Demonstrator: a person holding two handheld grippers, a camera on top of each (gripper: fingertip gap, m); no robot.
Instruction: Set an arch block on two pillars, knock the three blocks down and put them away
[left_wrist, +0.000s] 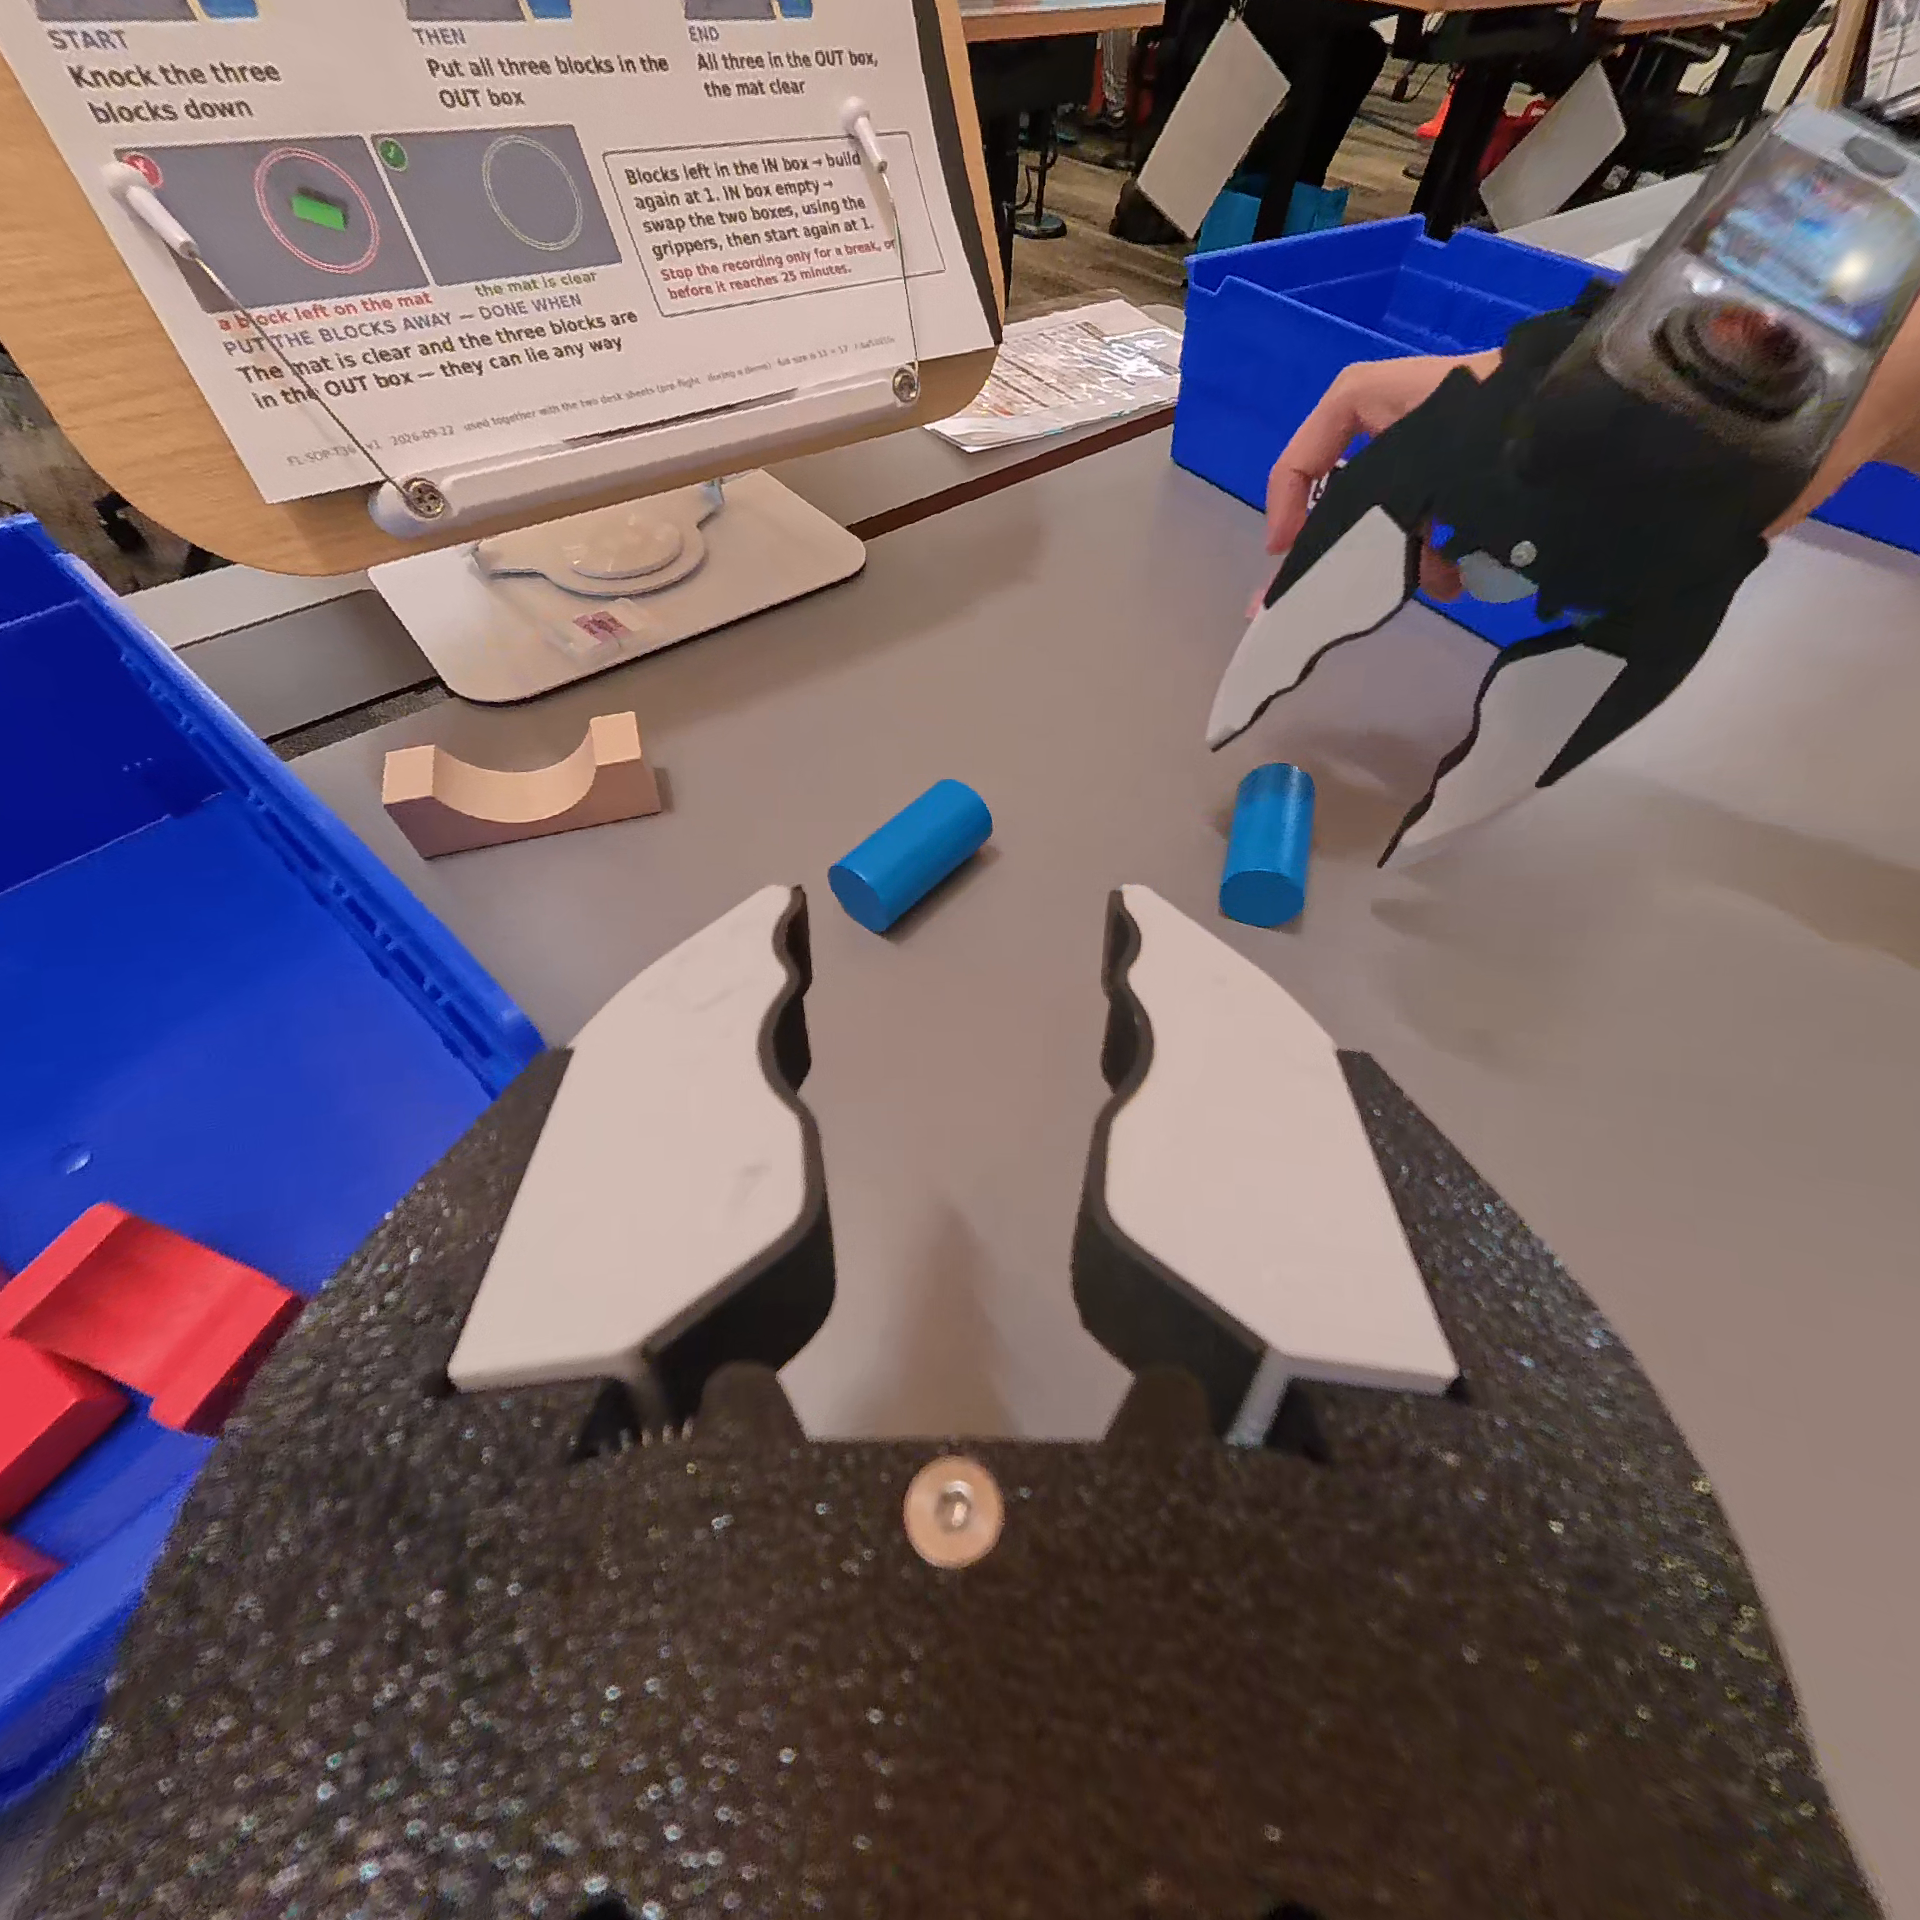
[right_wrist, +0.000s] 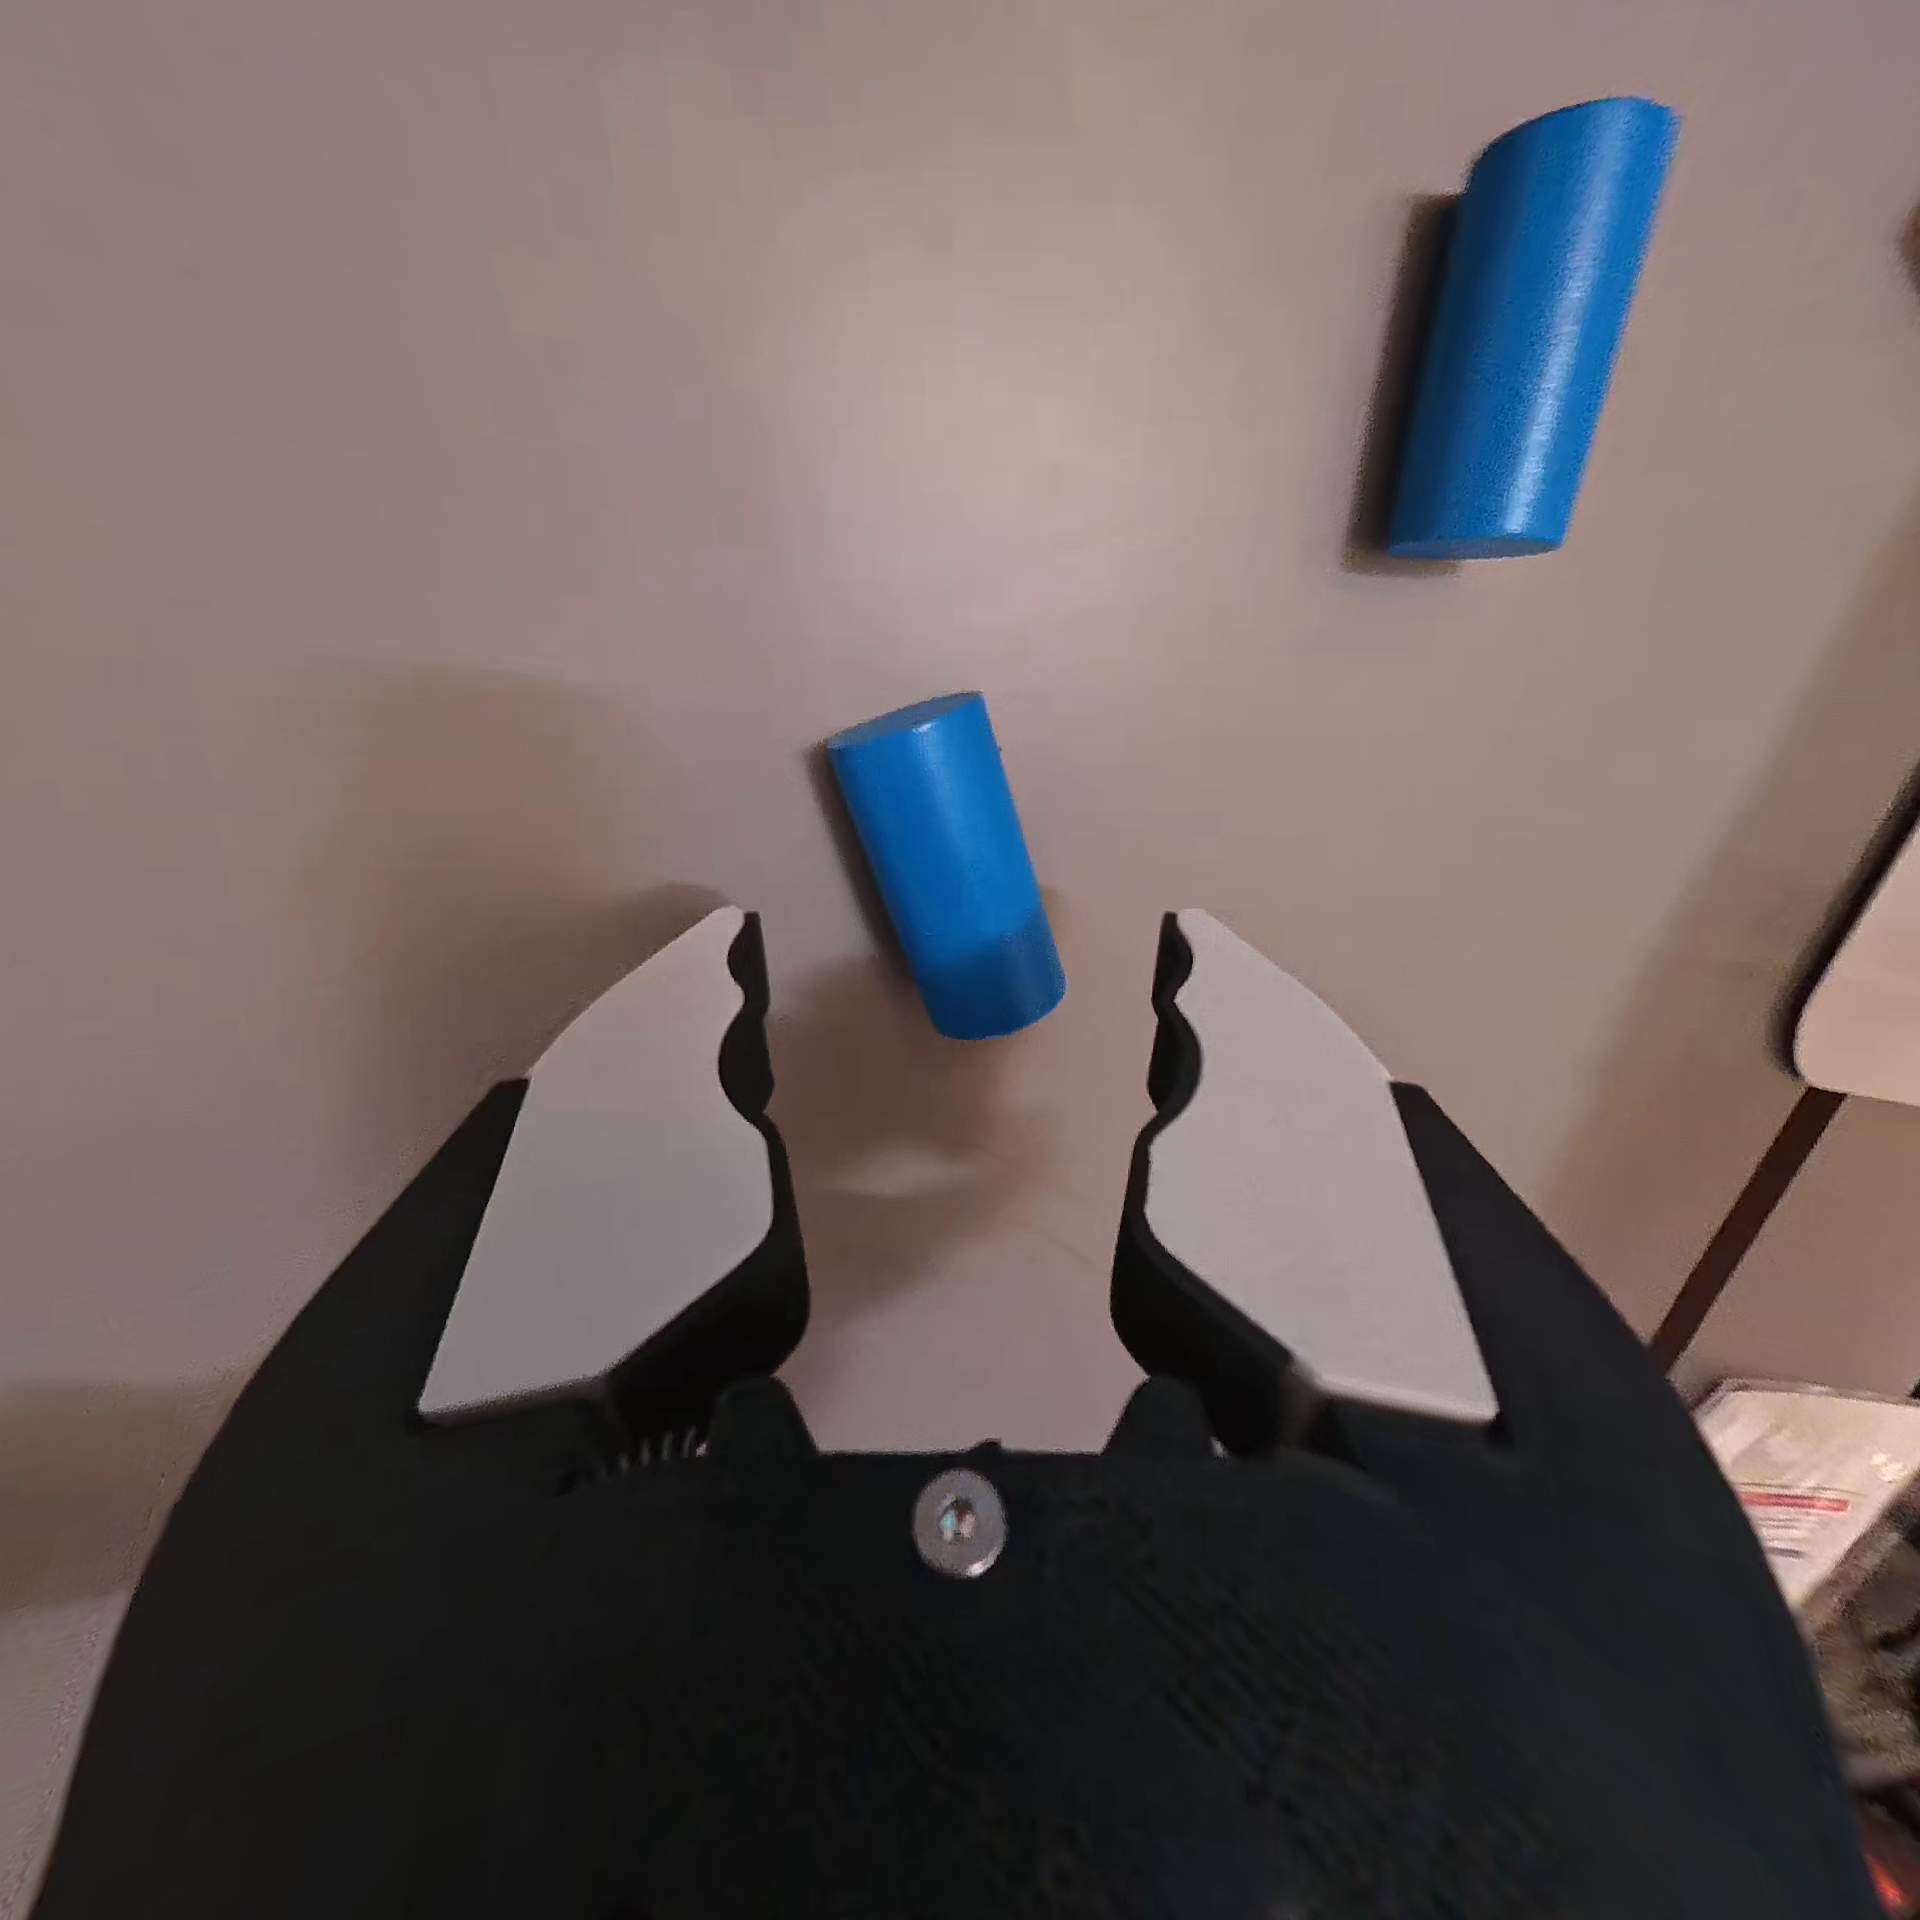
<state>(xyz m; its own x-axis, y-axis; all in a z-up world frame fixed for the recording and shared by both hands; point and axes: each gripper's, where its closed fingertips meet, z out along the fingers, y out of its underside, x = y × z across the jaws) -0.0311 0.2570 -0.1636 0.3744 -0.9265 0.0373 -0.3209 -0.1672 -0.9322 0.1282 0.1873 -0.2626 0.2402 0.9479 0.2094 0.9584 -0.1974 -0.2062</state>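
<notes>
- On the grey table mat (left_wrist: 1558, 1039), three loose blocks lie on their sides: two short blue cylinder blocks and a pale wooden arch block (left_wrist: 520, 784) resting with its curved hollow facing up.
- The left gripper (left_wrist: 956, 904), with pale grey fingers on a speckled black body, hovers low over the mat with its jaws spread wide and nothing between them. The nearer blue cylinder (left_wrist: 910, 854) lies just beyond its fingertips, not touching either one.
- The right gripper (right_wrist: 956, 920) comes in from the far right, held by a person's hand (left_wrist: 1351, 436), tilted steeply down at the mat. Its jaws are also parted — empty — and the second blue cylinder (right_wrist: 948, 868) lies just ahead of the gap, reaching slightly in between the tips. I cannot tell whether a finger touches it.
- From the right wrist view the first cylinder shows farther off, well apart from the second.
- To the left stands a deep blue plastic bin (left_wrist: 208, 987) with red rectangular blocks (left_wrist: 135, 1320) in its near corner.
- Behind the mat, a white printed instruction sheet (left_wrist: 520, 208) sits clipped on a wooden board with a white stand, and another blue plastic bin (left_wrist: 1299, 343) stands at the far right beside some laminated papers (left_wrist: 1070, 374).
</notes>
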